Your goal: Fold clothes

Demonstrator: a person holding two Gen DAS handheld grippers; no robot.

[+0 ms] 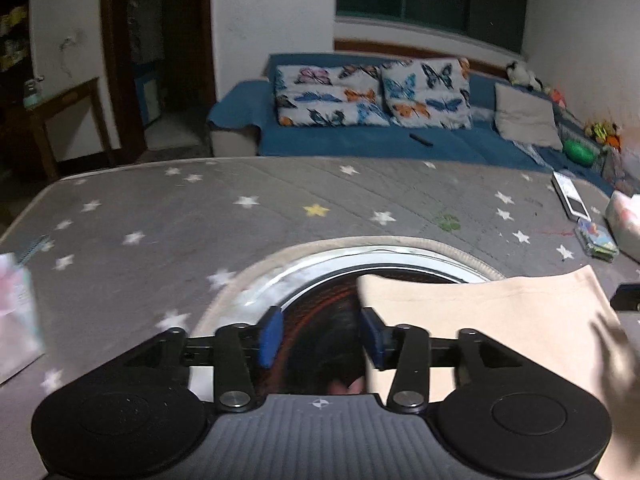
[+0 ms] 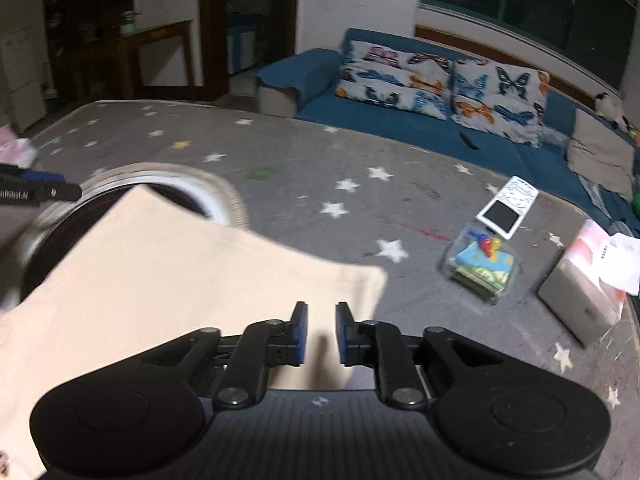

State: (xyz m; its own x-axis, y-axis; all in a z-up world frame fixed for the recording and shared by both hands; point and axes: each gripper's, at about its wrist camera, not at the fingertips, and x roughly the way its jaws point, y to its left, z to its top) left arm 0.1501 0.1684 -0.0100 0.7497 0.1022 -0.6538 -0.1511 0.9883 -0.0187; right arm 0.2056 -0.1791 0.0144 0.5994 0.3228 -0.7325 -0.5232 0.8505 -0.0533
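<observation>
Left tongs [image 1: 320, 338] half apart, nothing between the pads, cream garment [image 1: 480, 320] just right of them over a round mirror [image 1: 304, 276]. Right tongs [image 2: 320, 334] narrowly apart above the garment's corner, not pinching it. Cloth stretching leftward across the star-print grey bed [image 2: 320, 168]. Farther off, seen best from the right wrist: toy box [image 2: 480, 268], handset [image 2: 508, 206], blue sofa [image 2: 400, 120]

Both grippers' fingers [image 1: 270, 336] [image 2: 299, 332] apart, empty
</observation>
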